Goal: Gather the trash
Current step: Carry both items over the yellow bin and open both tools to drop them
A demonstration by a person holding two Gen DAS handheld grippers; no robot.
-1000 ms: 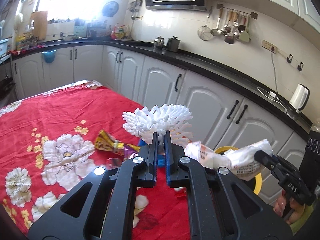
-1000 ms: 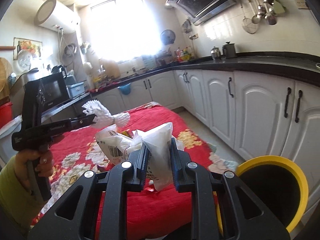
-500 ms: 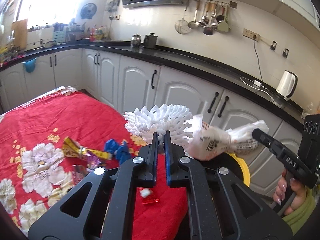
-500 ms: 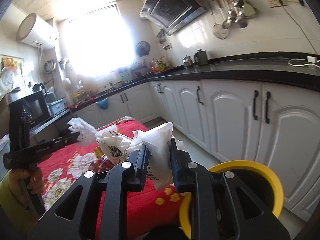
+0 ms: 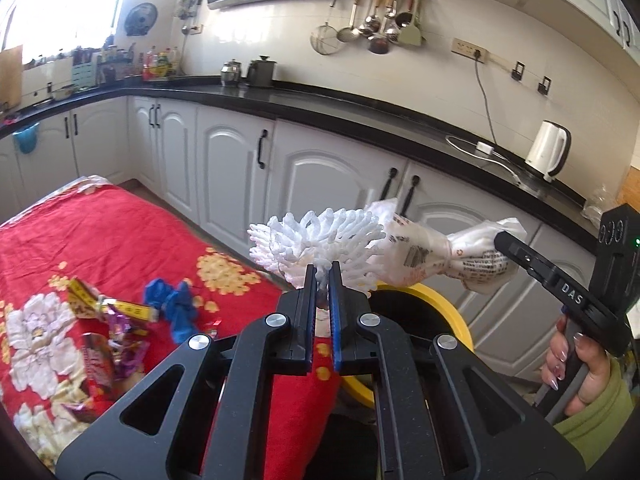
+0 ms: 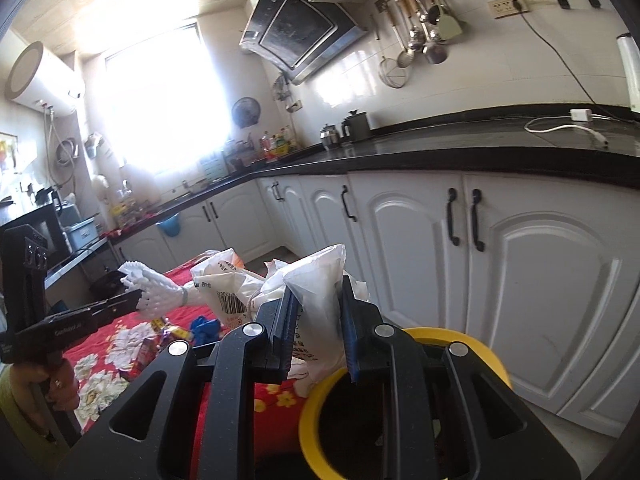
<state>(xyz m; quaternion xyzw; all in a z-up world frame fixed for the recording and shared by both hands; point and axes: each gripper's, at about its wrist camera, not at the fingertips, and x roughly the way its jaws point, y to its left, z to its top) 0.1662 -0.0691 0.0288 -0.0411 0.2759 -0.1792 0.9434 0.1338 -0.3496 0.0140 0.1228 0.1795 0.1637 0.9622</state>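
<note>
Just past table edge (image 5: 276, 292), bin rim (image 5: 448, 304).

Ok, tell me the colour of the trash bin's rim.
Yellow; the trash bin rim shows best in the right wrist view.

White foam net (image 5: 320, 240); white plastic bag (image 6: 316, 300) with black print; bin (image 6: 404, 396) with yellow rim, dark inside. Beside bin: red tablecloth (image 5: 120, 240), white and yellow flowers, blue scrap (image 5: 176, 308), yellow-purple wrappers (image 5: 112, 312).
</note>
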